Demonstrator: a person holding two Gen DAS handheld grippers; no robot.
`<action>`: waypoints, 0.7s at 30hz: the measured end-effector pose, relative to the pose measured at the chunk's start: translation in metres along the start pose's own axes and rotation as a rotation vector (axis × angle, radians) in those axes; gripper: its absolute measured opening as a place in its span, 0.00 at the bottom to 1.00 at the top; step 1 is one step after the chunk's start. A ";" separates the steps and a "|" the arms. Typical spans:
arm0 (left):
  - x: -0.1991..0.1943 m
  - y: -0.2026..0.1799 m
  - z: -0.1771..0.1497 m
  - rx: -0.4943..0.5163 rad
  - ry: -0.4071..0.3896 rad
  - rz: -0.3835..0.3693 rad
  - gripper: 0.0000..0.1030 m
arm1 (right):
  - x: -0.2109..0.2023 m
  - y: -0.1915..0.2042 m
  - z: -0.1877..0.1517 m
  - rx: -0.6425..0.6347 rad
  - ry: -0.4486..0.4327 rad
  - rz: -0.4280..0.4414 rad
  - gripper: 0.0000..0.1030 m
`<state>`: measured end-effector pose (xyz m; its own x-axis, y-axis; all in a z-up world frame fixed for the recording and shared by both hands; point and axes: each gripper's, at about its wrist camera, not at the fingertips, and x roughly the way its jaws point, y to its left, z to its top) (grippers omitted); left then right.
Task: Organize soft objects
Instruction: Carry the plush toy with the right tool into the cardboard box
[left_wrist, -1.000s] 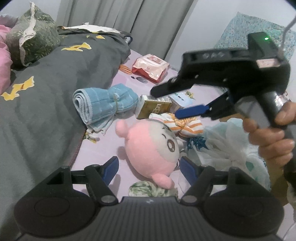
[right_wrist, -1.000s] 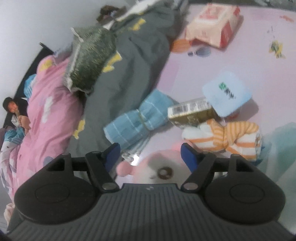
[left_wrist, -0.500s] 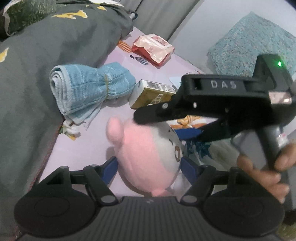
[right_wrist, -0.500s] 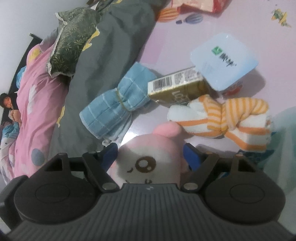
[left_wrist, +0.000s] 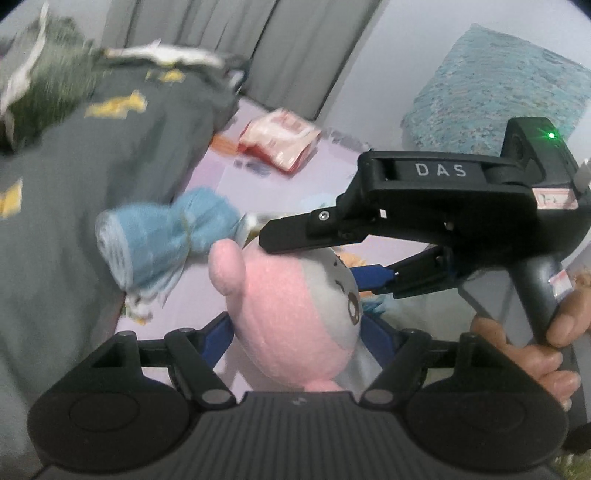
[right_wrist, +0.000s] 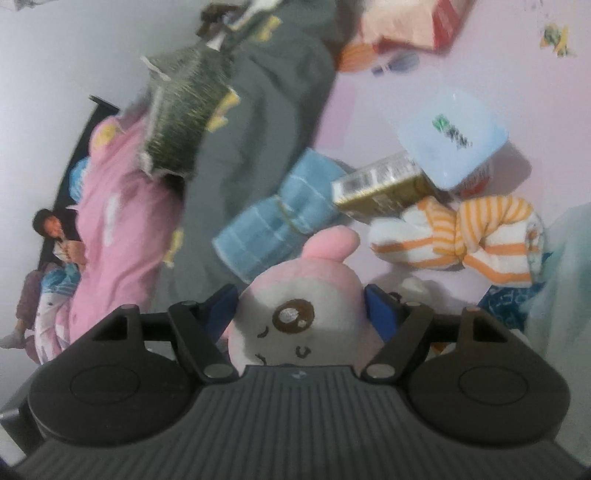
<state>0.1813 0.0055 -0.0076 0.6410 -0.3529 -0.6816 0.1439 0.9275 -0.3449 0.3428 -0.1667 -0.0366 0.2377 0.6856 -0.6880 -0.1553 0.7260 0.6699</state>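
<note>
A pink and grey plush toy (left_wrist: 295, 314) fills the gap between the blue pads of my left gripper (left_wrist: 299, 328), which is shut on its body. My right gripper (left_wrist: 314, 258) reaches in from the right, one black finger over the plush's head and its blue pad against the face. In the right wrist view the plush (right_wrist: 306, 295) sits between the pads of the right gripper (right_wrist: 301, 310); its jaws are closing and both pads touch the toy. A rolled blue towel (right_wrist: 280, 225) and an orange-striped towel (right_wrist: 461, 236) lie just beyond.
A gold box (right_wrist: 384, 188) and a blue-lidded tub (right_wrist: 450, 140) lie behind the towels on the lilac sheet. A red packet (left_wrist: 280, 142) lies farther back. A grey blanket (left_wrist: 74, 184) is heaped on the left, with a green pillow (right_wrist: 181, 110). A person (right_wrist: 48, 229) sits far off.
The plush lay on the sheet ahead of both open grippers. Both closed in around it, the right from above, and now it sits between both pairs of pads, slightly raised.
</note>
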 end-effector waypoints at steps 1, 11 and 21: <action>-0.007 -0.007 0.003 0.023 -0.015 -0.002 0.73 | -0.010 0.004 -0.001 -0.009 -0.022 0.009 0.72; -0.025 -0.122 0.035 0.257 -0.090 -0.156 0.74 | -0.154 -0.008 -0.021 0.031 -0.295 0.028 0.73; 0.057 -0.279 0.035 0.438 0.128 -0.416 0.74 | -0.307 -0.119 -0.077 0.275 -0.531 -0.149 0.76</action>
<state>0.2038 -0.2693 0.0728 0.3729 -0.6826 -0.6285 0.6762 0.6638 -0.3197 0.2149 -0.4600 0.0733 0.6940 0.4063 -0.5944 0.1531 0.7235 0.6732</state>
